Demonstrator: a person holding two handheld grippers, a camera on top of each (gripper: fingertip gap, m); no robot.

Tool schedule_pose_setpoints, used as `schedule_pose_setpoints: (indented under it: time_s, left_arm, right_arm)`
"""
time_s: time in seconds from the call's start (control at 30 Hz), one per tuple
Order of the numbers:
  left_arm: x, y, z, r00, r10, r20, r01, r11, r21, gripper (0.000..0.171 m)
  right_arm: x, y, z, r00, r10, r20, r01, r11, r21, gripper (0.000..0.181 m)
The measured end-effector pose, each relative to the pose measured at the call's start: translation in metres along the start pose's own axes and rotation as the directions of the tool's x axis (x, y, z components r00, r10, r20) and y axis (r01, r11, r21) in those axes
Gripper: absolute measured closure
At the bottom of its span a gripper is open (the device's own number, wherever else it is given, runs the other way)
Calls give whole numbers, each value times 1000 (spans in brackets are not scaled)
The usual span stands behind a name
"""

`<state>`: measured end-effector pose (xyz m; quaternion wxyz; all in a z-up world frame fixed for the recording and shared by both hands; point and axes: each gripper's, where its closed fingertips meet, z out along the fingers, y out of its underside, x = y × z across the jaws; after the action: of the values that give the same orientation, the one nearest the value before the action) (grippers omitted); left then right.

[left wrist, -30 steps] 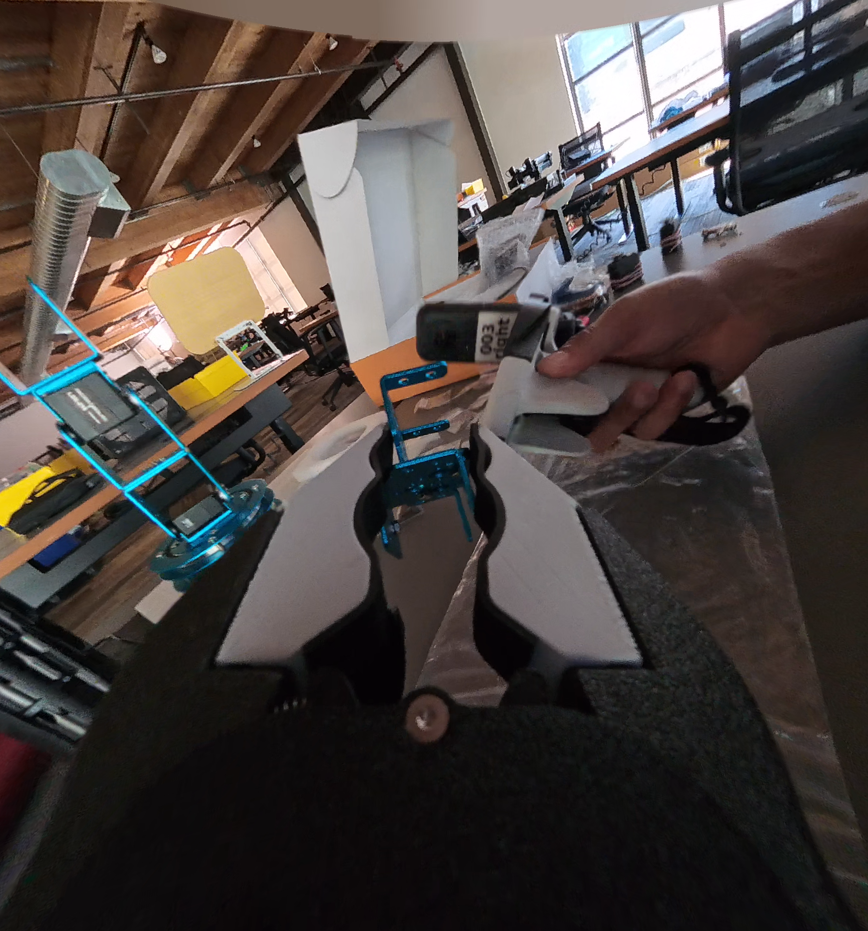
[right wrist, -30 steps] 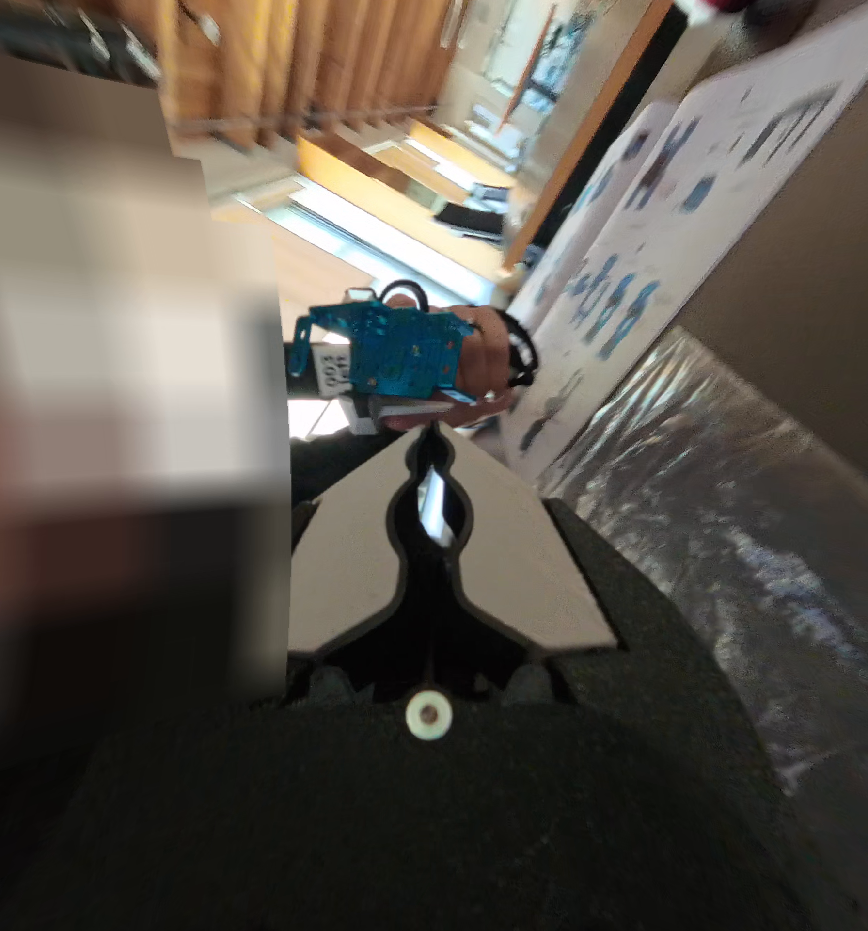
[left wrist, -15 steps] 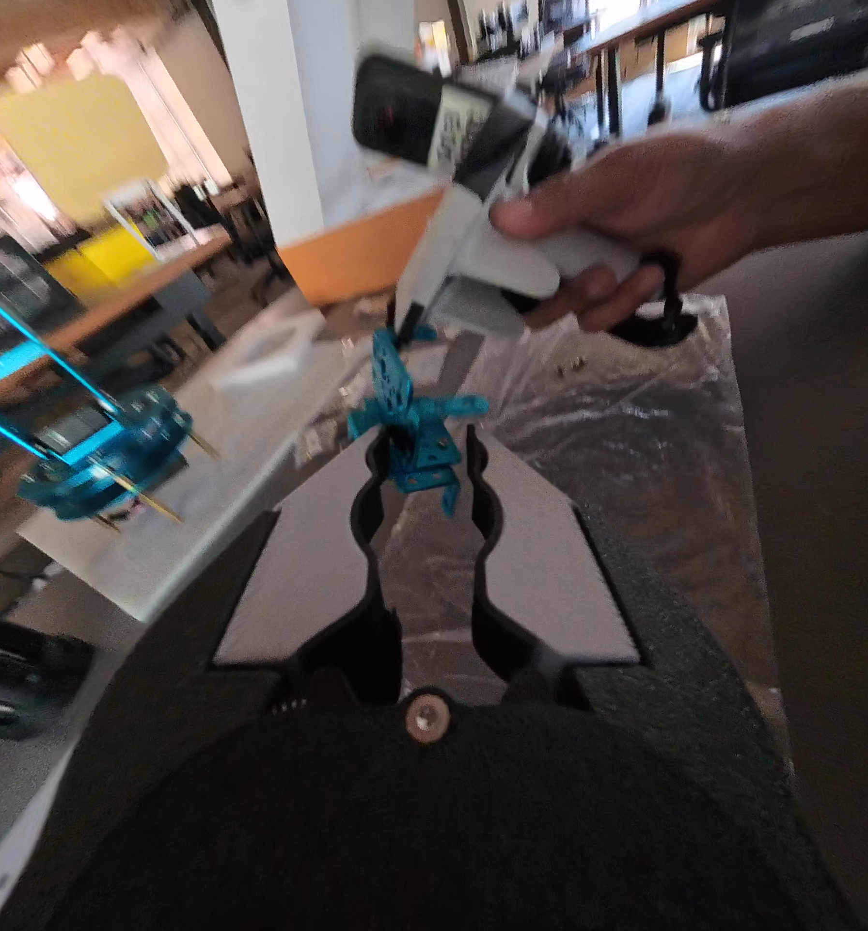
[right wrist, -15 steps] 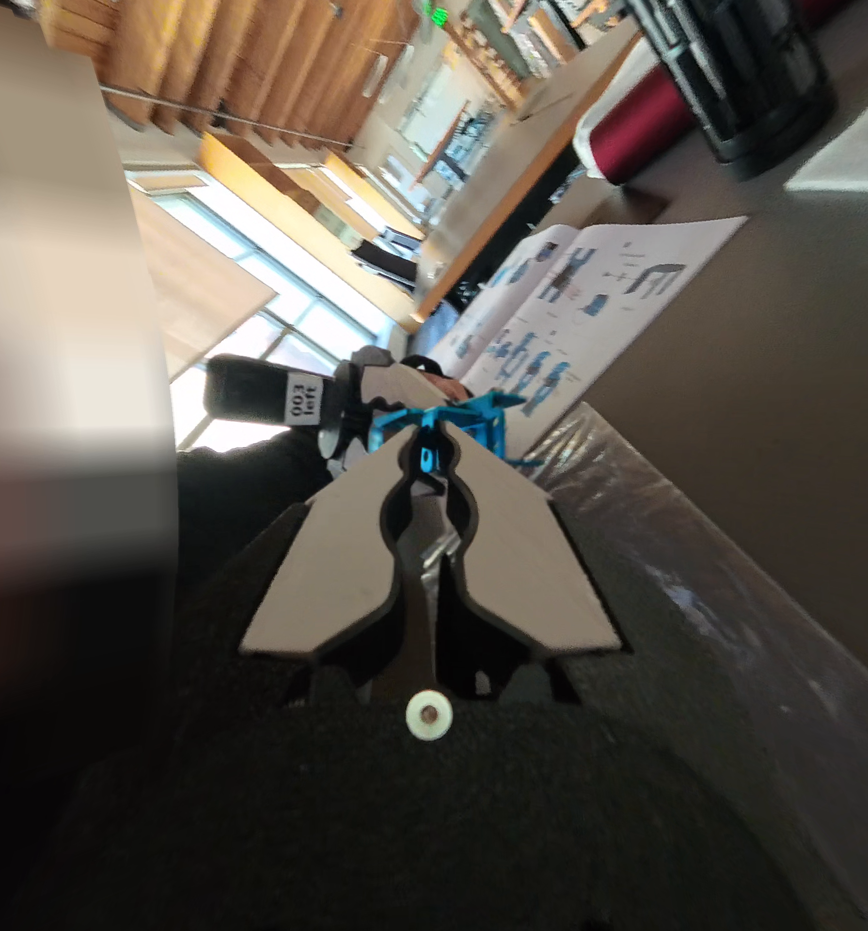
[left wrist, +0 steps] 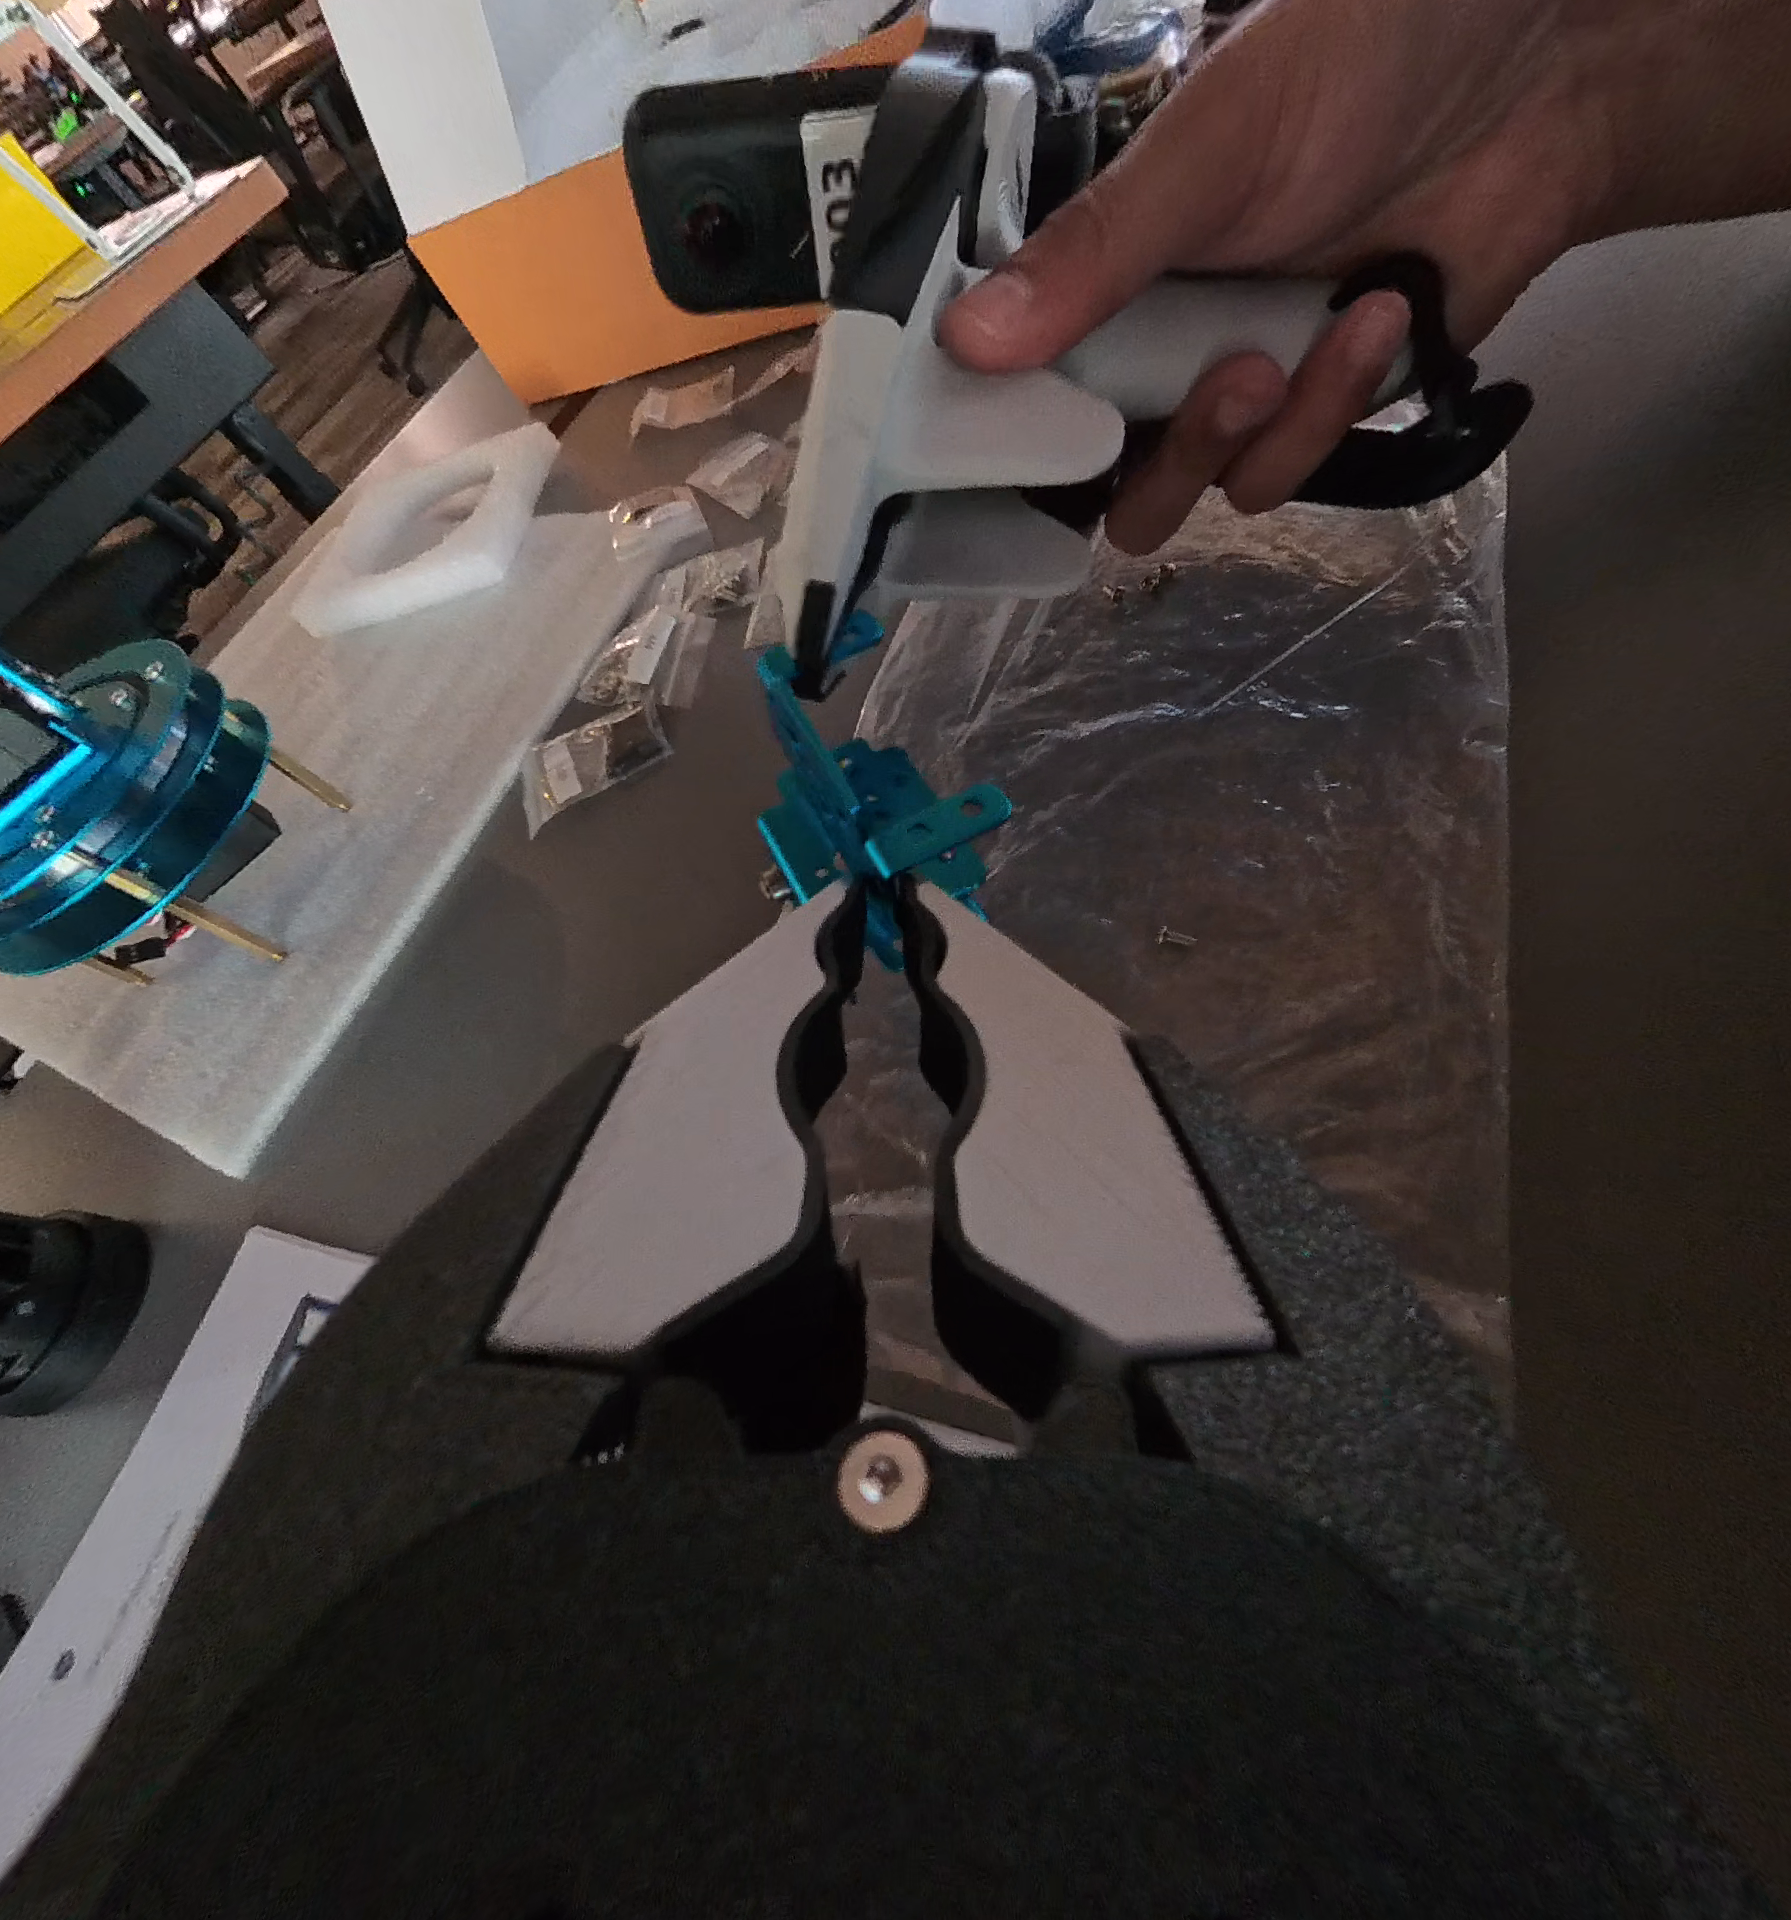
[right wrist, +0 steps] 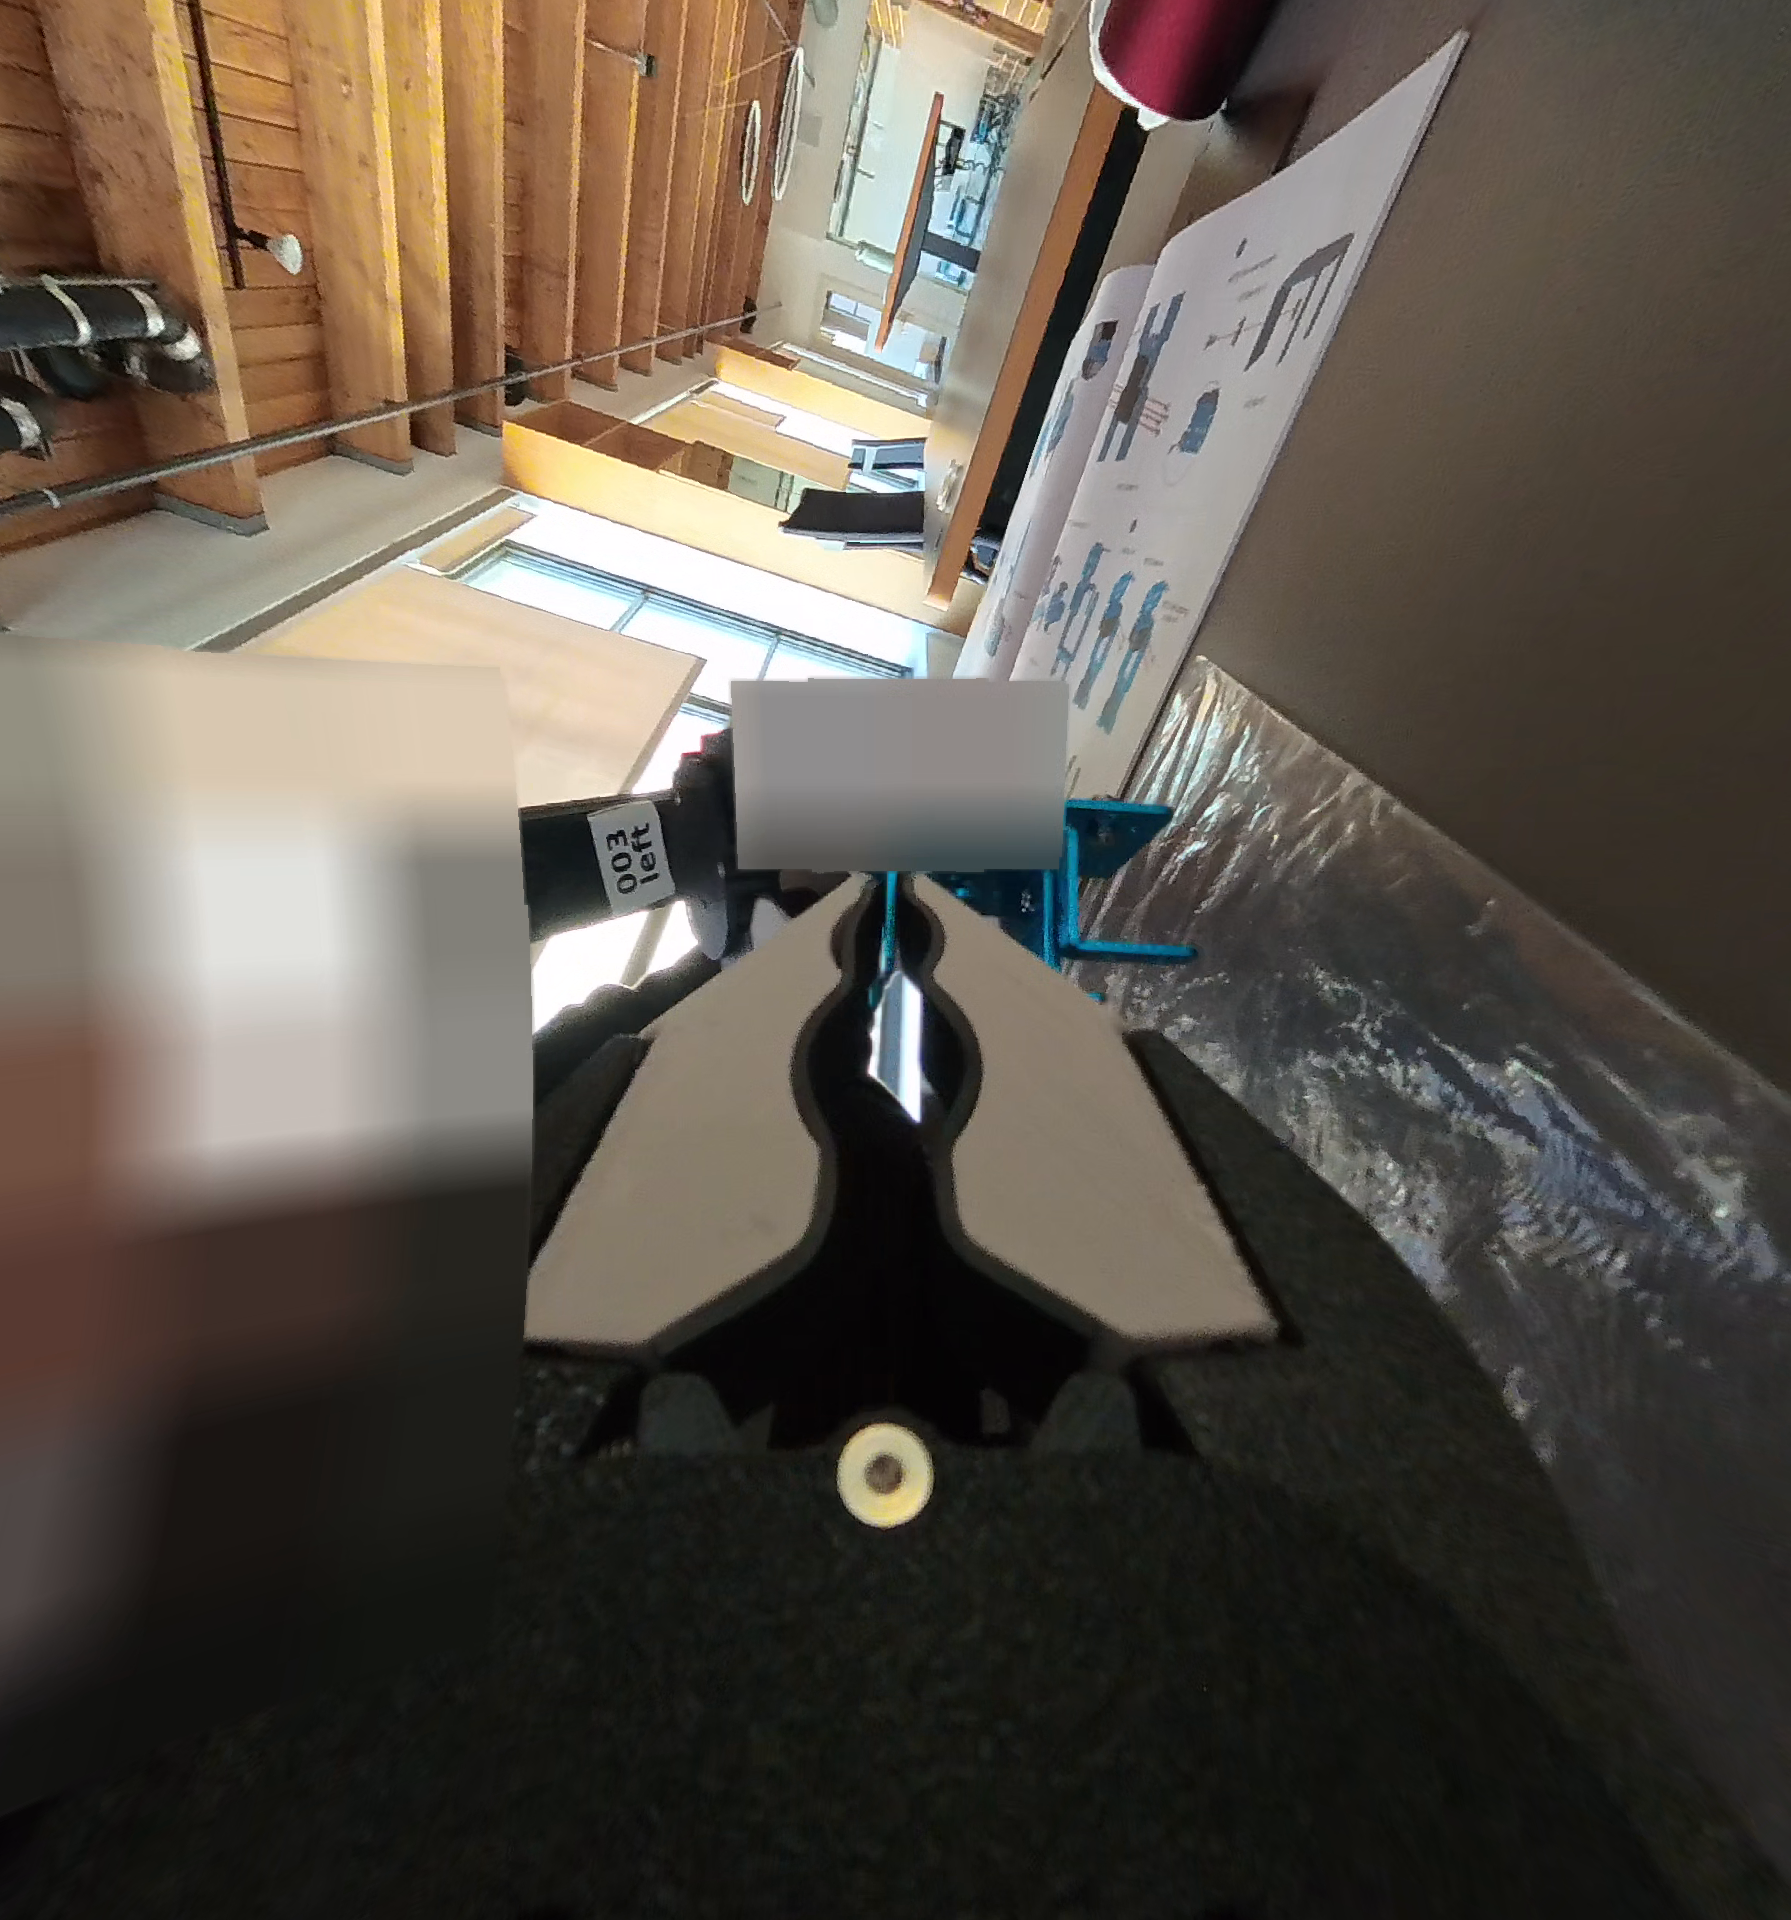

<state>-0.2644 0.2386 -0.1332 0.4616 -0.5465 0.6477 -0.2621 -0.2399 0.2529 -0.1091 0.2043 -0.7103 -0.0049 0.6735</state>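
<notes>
We see left gripper (left wrist: 883, 920) and right gripper (left wrist: 818, 665) both now clamped on blue bracket assembly (left wrist: 870, 821), newly lowered over plastic sheet (left wrist: 1286, 831).

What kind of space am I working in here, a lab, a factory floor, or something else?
Most likely an open-plan office used as a workshop: exposed wooden ceiling beams, rows of desks, and a kit build spread out here, with an open illustrated instruction booklet and small bagged hardware.

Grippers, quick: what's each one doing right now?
Left gripper: closed on the blue metal bracket assembly.
Right gripper: closed on the same assembly's far end.
</notes>
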Motion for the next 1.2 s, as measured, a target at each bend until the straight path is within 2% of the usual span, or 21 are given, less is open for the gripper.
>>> schedule_pose_setpoints:
  time_s: [0.17, 0.33, 0.37, 0.43, 0.47, 0.5, 0.53, 0.63, 0.7, 0.8, 1.0, 1.13, 1.2]
  left_arm:
    - [-8, 11, 1, 993, -121, 0, 121, 991, -58, 170]
    - [-8, 17, 3, 982, -187, -18, 185, 978, -93, 170]
    - [-7, 19, 3, 979, -203, -24, 200, 974, -103, 170]
    - [-7, 22, 4, 970, -241, -36, 235, 964, -121, 170]
    - [-8, 23, 4, 967, -253, -37, 247, 960, -129, 170]
    - [-9, 25, 3, 962, -270, -39, 262, 955, -137, 170]
    - [-9, 26, 3, 956, -288, -49, 278, 949, -149, 170]
    - [-10, 29, 0, 945, -320, -71, 304, 936, -176, 170]
    - [-12, 29, -2, 941, -331, -71, 315, 934, -170, 170]
    - [-8, 31, -1, 928, -359, -99, 340, 925, -172, 170]
    - [-8, 33, 0, 945, -315, -87, 297, 939, -176, 170]
    - [-8, 33, 0, 944, -317, -89, 298, 938, -176, 170]
    - [-8, 33, 0, 946, -313, -88, 294, 939, -176, 170]
  right_arm:
    - [16, 6, 0, 983, -124, -134, 115, 990, -75, 177]
    - [24, 2, -6, 897, -347, -275, 315, 936, -156, 170]
    - [27, -5, -13, 838, -424, -343, 386, 905, -178, 164]
    - [16, -11, -23, 692, -614, -379, 550, 789, -274, 171]
    - [7, -4, -22, 622, -704, -343, 612, 710, -348, 173]
    - [-1, 14, -17, 582, -772, -255, 643, 629, -438, 177]
    - [-3, 37, -13, 560, -811, -168, 641, 553, -531, 174]
    - [21, 68, -5, 479, -868, -126, 582, 422, -695, 177]
    - [36, 85, -3, 508, -858, -78, 537, 387, -750, 174]
    - [49, 86, 2, 493, -868, -52, 553, 360, -752, 173]
    - [56, 83, 4, 538, -841, -56, 547, 399, -736, 178]
    - [59, 84, 6, 528, -848, -46, 550, 383, -742, 181]
    - [60, 87, 6, 502, -865, -26, 556, 346, -756, 181]
